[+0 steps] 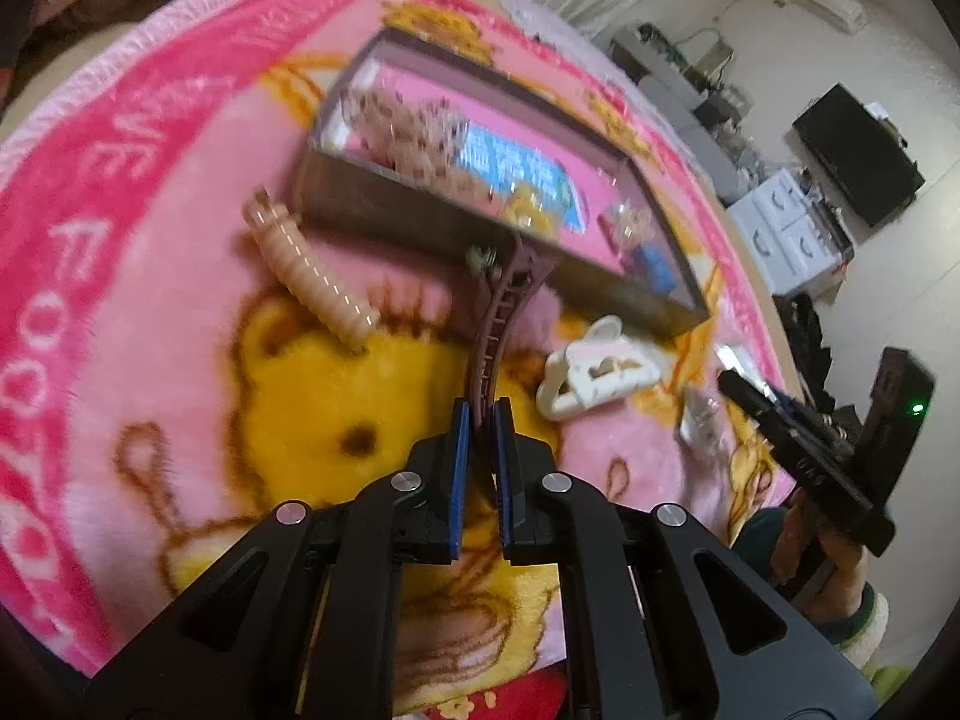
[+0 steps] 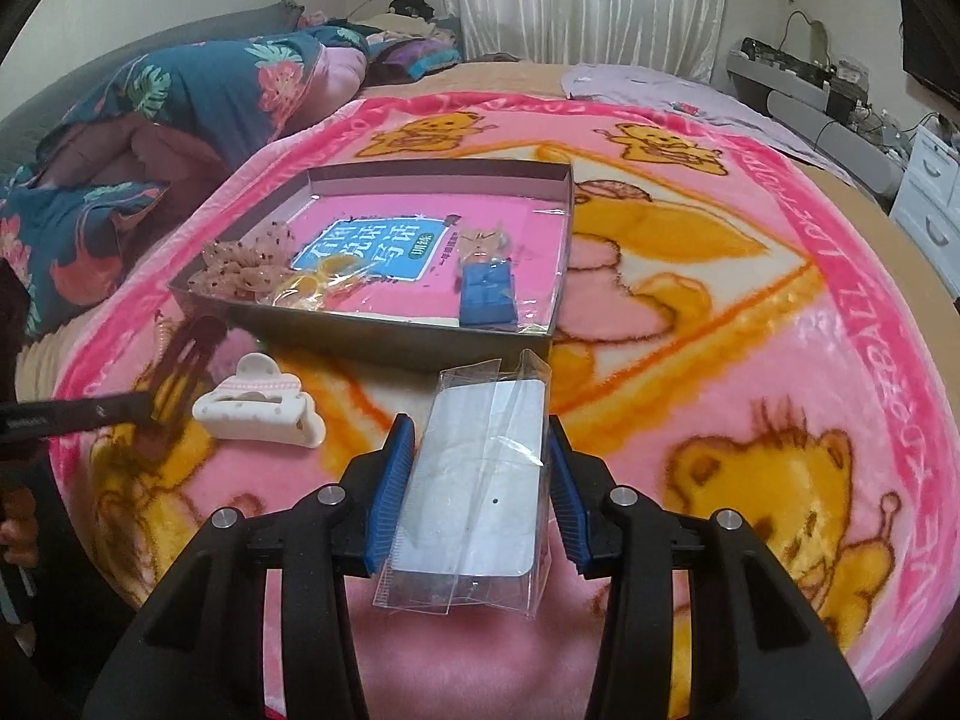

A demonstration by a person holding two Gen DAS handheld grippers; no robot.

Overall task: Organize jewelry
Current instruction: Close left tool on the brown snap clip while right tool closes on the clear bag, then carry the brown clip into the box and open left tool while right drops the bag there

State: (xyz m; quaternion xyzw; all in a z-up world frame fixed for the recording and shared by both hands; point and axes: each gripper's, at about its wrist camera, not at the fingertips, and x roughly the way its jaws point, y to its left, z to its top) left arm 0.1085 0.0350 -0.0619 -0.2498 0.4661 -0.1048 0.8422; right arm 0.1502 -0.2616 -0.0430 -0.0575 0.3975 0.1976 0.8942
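Note:
My left gripper (image 1: pixel 480 414) is shut on one end of a long brown hair clip (image 1: pixel 501 312), whose far end reaches the near wall of the shallow grey box (image 1: pixel 384 204). My right gripper (image 2: pixel 480 438) is shut on a clear plastic packet (image 2: pixel 480 480) with a white card inside, held above the blanket in front of the box (image 2: pixel 390 339). A white claw clip (image 2: pixel 258 408) lies between both grippers on the blanket. The right wrist view shows the left gripper (image 2: pixel 144 408) with the brown clip (image 2: pixel 186 354) at the left edge.
Inside the box lie a dotted beige scrunchie (image 2: pixel 240 270), a yellow piece (image 2: pixel 306 291) and a blue packet (image 2: pixel 486 294). A beige ribbed hair piece (image 1: pixel 312 264) lies left of the box. The pink bear blanket (image 2: pixel 750 330) covers the bed; bedding (image 2: pixel 180 96) is piled at the back left.

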